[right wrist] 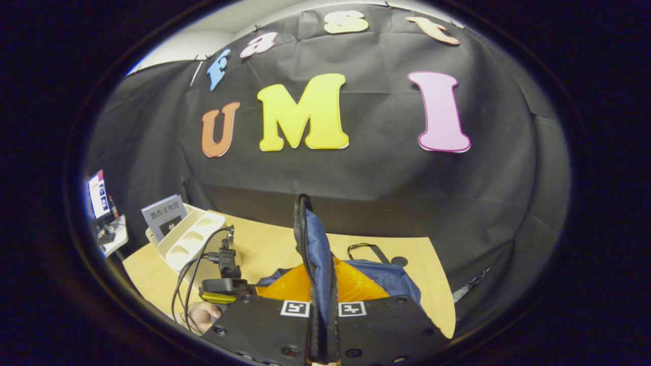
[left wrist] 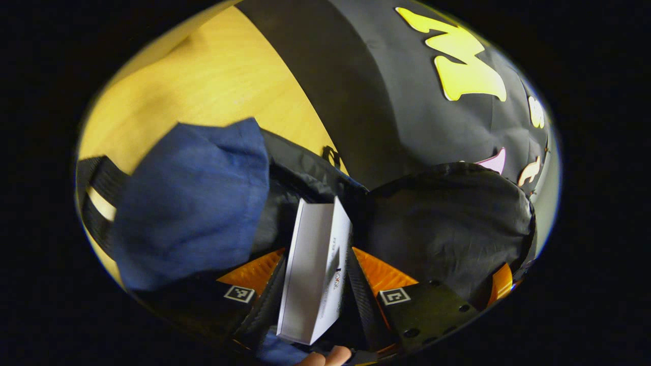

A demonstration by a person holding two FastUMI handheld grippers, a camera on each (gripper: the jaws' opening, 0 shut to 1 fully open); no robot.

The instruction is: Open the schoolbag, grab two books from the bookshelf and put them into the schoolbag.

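My left gripper (left wrist: 316,254) is shut on a thin white book (left wrist: 315,274), held upright over the open schoolbag (left wrist: 193,203), whose blue flap lies to the left and black lining (left wrist: 447,223) to the right. In the right gripper view, my right gripper (right wrist: 323,305) is shut on the schoolbag's blue edge and black strap (right wrist: 311,239), lifting it above the rest of the bag (right wrist: 391,277). The left gripper (right wrist: 224,284), with cables and a hand (right wrist: 201,312) on it, appears lower left there. A grey book (right wrist: 164,216) stands in the white bookshelf (right wrist: 190,236).
The bag rests on a wooden table (right wrist: 264,244) backed by the black cloth wall. The bookshelf sits at the table's far left corner. A small screen (right wrist: 97,193) stands beyond the table's left edge. A black bag strap (left wrist: 96,178) lies on the table.
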